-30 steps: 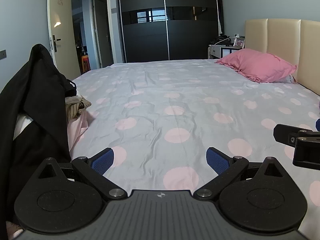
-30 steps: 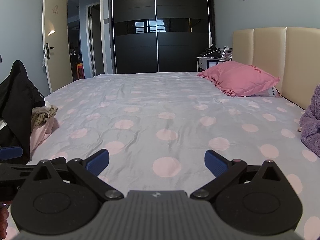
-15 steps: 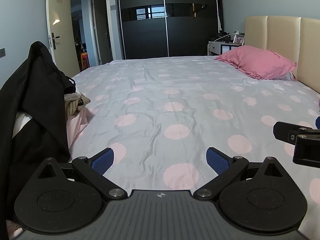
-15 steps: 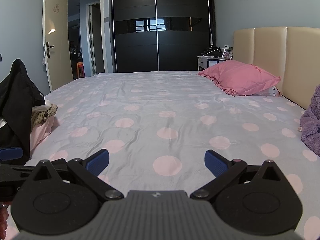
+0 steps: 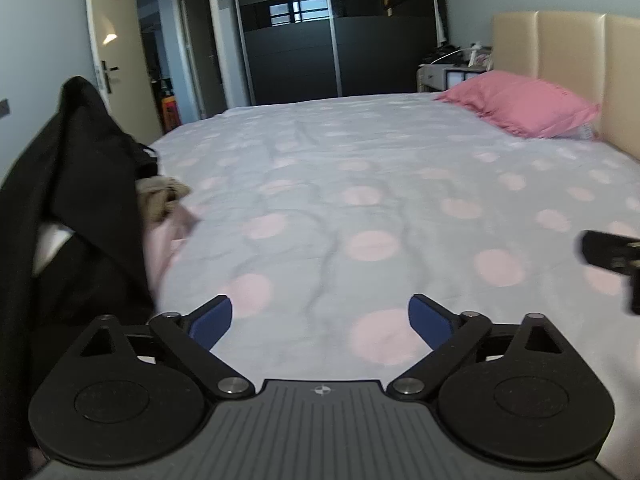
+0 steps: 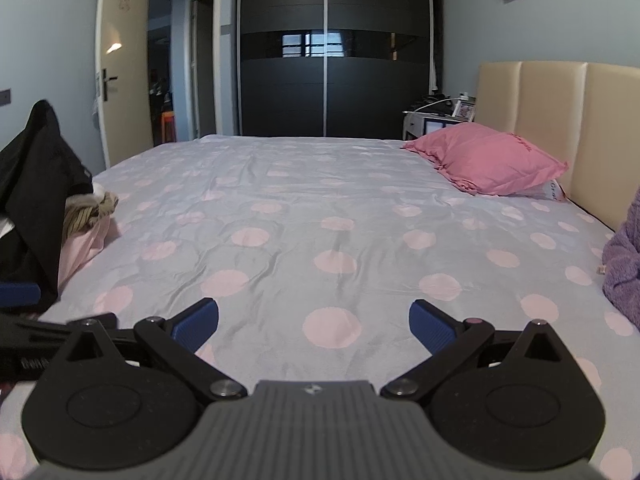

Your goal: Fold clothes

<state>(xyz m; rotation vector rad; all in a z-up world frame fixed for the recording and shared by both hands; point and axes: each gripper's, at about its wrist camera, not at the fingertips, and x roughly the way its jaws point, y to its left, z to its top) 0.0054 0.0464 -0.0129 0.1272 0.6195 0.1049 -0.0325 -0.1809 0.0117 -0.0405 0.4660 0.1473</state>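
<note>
Hanging low over the spotted bed (image 6: 280, 216), the right gripper (image 6: 314, 324) has its jaws wide with nothing in them, and the left gripper (image 5: 320, 320) has its jaws wide too but closing a little, also on nothing. At the bed's left edge sits a pile of clothes (image 5: 160, 216), half hidden behind a black garment (image 5: 72, 168) that is cut off by the frame. A purple fuzzy garment (image 6: 624, 264) peeks in at the right edge, and a pink pillow (image 6: 488, 160) lies far back by the headboard (image 6: 560, 120).

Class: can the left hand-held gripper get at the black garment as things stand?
Probably yes: the black garment hangs just left of the left hand-held gripper, whose jaws hold nothing though closing slightly; nothing lies between.
</note>
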